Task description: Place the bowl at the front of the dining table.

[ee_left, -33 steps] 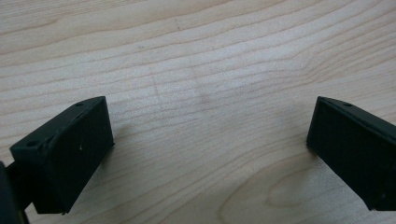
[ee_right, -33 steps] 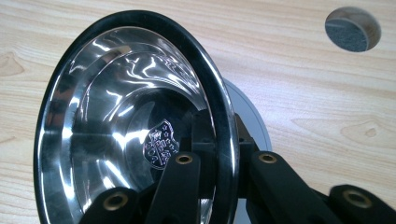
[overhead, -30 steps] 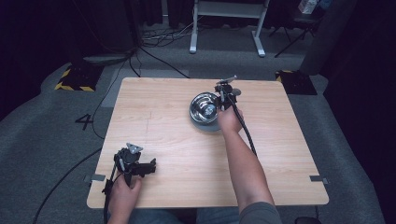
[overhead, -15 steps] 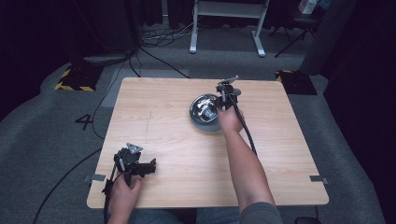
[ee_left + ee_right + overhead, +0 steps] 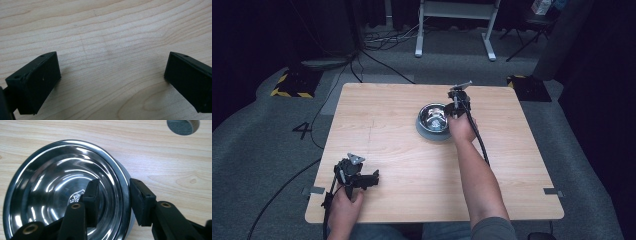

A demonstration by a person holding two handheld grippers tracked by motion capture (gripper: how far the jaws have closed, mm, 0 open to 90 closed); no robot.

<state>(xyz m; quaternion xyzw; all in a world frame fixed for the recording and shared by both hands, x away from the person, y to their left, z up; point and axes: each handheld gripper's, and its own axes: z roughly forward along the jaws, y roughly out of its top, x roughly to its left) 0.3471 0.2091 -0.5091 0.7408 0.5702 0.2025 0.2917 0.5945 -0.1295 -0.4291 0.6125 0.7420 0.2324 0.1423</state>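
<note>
A shiny steel bowl (image 5: 434,119) with a grey flared base sits on the far middle of the wooden table (image 5: 402,150). My right gripper (image 5: 455,107) is at the bowl's right side. In the right gripper view, my right gripper (image 5: 113,187) straddles the bowl's rim (image 5: 125,195), with one jaw inside and one outside, shut on the wall of the bowl (image 5: 50,192). My left gripper (image 5: 371,178) rests low near the front left corner. In the left gripper view, my left gripper (image 5: 112,75) is open, with bare wood between its jaws.
A small grey round disc (image 5: 180,126) lies on the wood beyond the bowl in the right gripper view. Cables trail from both grippers toward the front edge. Past the table's far edge, a white desk frame (image 5: 457,30) stands on the grey floor.
The bowl and my right gripper have shifted together slightly to the right. The left gripper has stayed in place.
</note>
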